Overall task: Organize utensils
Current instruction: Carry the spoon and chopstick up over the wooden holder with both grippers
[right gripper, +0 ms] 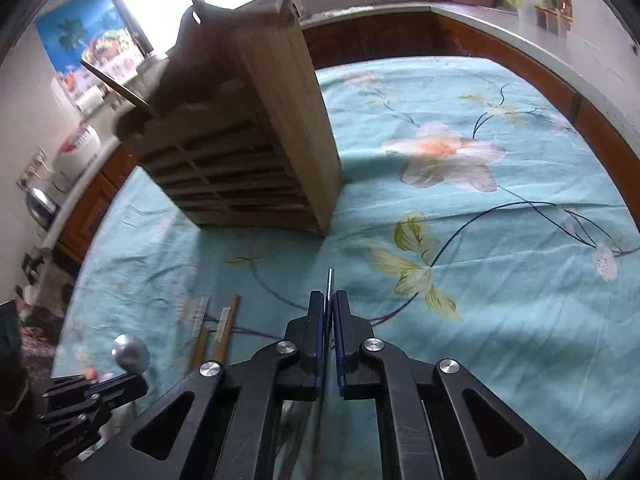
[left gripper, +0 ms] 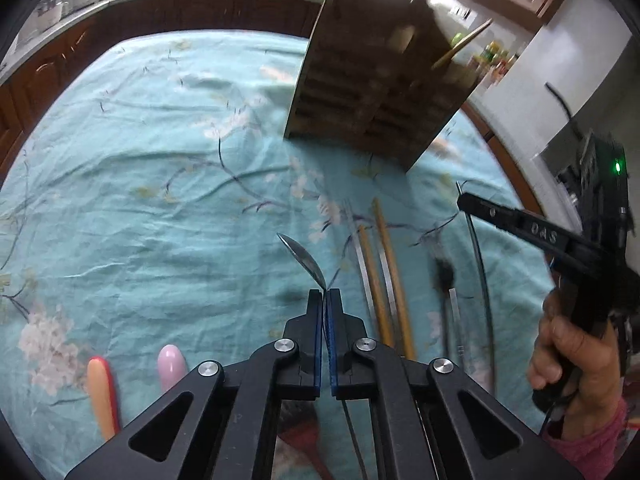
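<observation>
In the left wrist view my left gripper (left gripper: 325, 294) is shut on a metal spoon (left gripper: 304, 258), whose bowl sticks up past the fingertips over the teal flowered cloth. My right gripper (right gripper: 329, 296) is shut on a thin metal utensil (right gripper: 330, 280), seen edge-on, with only its tip showing. The same right gripper (left gripper: 462, 202), held by a hand (left gripper: 572, 352), appears at the right of the left wrist view with the thin utensil (left gripper: 482, 264) hanging from it. A slatted wooden utensil holder (left gripper: 380, 80) (right gripper: 240, 140) stands on the cloth ahead of both. The left gripper (right gripper: 132, 384) and spoon bowl (right gripper: 130, 350) show at lower left.
Wooden and metal chopsticks (left gripper: 384, 272) (right gripper: 224, 328) lie on the cloth between the grippers, beside a dark-handled utensil (left gripper: 444, 276). A pink handle (left gripper: 172, 364) and an orange one (left gripper: 102, 392) lie at lower left. Brown cabinets (left gripper: 160, 12) and a counter ring the table.
</observation>
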Tool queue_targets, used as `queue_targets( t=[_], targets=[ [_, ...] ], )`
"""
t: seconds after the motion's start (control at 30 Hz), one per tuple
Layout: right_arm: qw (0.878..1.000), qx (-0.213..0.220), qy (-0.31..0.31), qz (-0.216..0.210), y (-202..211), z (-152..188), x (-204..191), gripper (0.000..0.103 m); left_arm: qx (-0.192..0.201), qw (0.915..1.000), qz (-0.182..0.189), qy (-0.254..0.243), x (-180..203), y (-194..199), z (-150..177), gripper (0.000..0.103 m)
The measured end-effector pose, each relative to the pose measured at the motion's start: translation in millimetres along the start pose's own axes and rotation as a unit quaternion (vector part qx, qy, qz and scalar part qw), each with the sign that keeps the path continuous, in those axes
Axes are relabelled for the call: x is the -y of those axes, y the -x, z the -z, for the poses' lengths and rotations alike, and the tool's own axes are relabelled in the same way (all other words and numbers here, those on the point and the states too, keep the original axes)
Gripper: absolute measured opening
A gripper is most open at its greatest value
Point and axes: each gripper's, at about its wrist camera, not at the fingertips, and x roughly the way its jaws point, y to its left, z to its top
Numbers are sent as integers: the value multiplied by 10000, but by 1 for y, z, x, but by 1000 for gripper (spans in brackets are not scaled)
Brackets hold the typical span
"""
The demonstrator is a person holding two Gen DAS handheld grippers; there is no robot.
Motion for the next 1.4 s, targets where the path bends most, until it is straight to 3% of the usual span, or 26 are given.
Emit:
queue_targets(
  t=[0.37, 0.77, 1.07, 1.4],
  targets=[
    [9959, 786, -33, -441, 92, 16, -17, 4, 760, 9964, 385, -29, 0, 81, 19, 0],
    [9883, 1423, 50, -542, 149, 28, -33, 4, 1389, 9896, 365, -46, -5, 140, 34, 0],
    [9790, 1981, 65, -477, 175, 19, -37, 4, 1704, 9849, 277, -99, -6, 156, 29, 0],
    [9705, 2366, -5, -469, 186, 5, -35, 4, 2007, 9793, 240, -146, -4, 158, 2, 0]
  ],
)
